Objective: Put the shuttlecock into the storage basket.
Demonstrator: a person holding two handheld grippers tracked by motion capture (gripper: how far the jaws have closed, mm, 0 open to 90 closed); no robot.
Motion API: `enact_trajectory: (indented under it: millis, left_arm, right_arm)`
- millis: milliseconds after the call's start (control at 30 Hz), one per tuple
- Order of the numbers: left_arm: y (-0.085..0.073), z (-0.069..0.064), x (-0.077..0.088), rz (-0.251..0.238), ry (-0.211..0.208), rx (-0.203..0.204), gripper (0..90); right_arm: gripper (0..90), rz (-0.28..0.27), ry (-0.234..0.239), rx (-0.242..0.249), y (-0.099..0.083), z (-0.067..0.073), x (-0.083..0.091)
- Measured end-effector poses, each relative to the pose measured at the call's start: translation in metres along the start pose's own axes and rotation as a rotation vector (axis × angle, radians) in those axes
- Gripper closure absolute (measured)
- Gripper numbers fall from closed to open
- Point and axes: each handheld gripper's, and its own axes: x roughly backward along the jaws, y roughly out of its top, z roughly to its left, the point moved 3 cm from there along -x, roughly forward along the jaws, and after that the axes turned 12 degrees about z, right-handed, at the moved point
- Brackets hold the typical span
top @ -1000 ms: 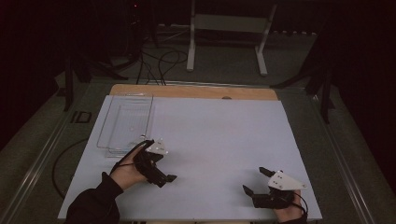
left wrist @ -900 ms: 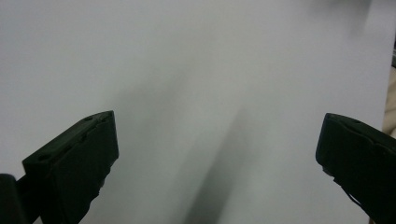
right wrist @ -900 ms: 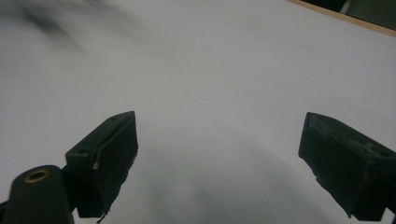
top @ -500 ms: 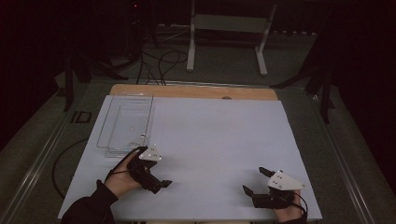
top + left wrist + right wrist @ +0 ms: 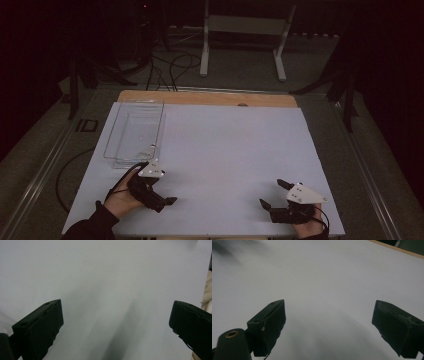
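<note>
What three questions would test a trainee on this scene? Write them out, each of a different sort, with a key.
1. True or false: the left gripper holds the clear tray.
2. Which gripper is nearer the clear tray? A. the left gripper B. the right gripper
3. Fill in: the right gripper's fingers stand ___, with nothing but the white sheet between them.

Key: 1. False, its fingers are apart and empty. 2. A. 3. open.
</note>
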Motion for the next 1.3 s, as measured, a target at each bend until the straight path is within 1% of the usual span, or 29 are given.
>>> enact_trajectory:
  millis: [67,200,267,433,600,767,833,933,1067,1133,1233,1300]
  left_arm:
    - [-0.003,0.0,0.001,0.002,0.012,0.009,0.1]
    - [-0.01,0.0,0.001,0.014,0.014,0.031,0.1]
    - [-0.013,-0.001,0.0,0.016,0.028,0.036,0.1]
    - [-0.019,-0.001,0.001,-0.016,0.04,0.058,0.1]
    - [-0.026,0.001,0.003,-0.041,0.073,0.081,0.1]
    - [-0.032,0.002,0.005,-0.066,0.059,0.101,0.1]
    - [-0.035,0.004,0.006,-0.074,0.061,0.113,0.1]
    - [-0.039,0.006,0.004,-0.069,0.068,0.124,0.1]
    - [-0.043,0.005,0.002,-0.079,0.074,0.137,0.1]
    - [-0.044,0.006,0.002,-0.078,0.09,0.147,0.1]
    - [-0.045,0.008,0.001,-0.103,0.101,0.172,0.1]
    - [-0.046,0.009,-0.001,-0.106,0.124,0.183,0.1]
  right_arm:
    - [11.7,0.0,0.001,-0.002,0.0,0.0,0.0]
    - [11.7,0.0,0.002,-0.003,0.0,0.0,0.0]
    - [11.7,0.0,0.001,-0.002,0.0,0.0,0.0]
    - [11.7,0.001,0.001,-0.004,0.0,0.0,0.0]
    - [11.7,0.001,0.001,-0.003,0.0,0.0,-0.001]
    - [11.7,-0.001,0.005,-0.003,-0.001,0.0,-0.001]
    - [11.7,-0.001,0.004,-0.003,-0.001,0.0,-0.001]
    - [11.7,0.003,0.003,-0.001,-0.001,-0.001,-0.001]
    - [11.7,0.006,0.003,-0.002,-0.001,0.0,-0.002]
    - [11.7,0.006,0.006,-0.004,-0.001,0.0,-0.002]
    - [11.7,0.005,0.006,0.003,-0.001,0.001,-0.003]
    - [11.7,0.003,0.002,0.003,0.0,0.001,-0.002]
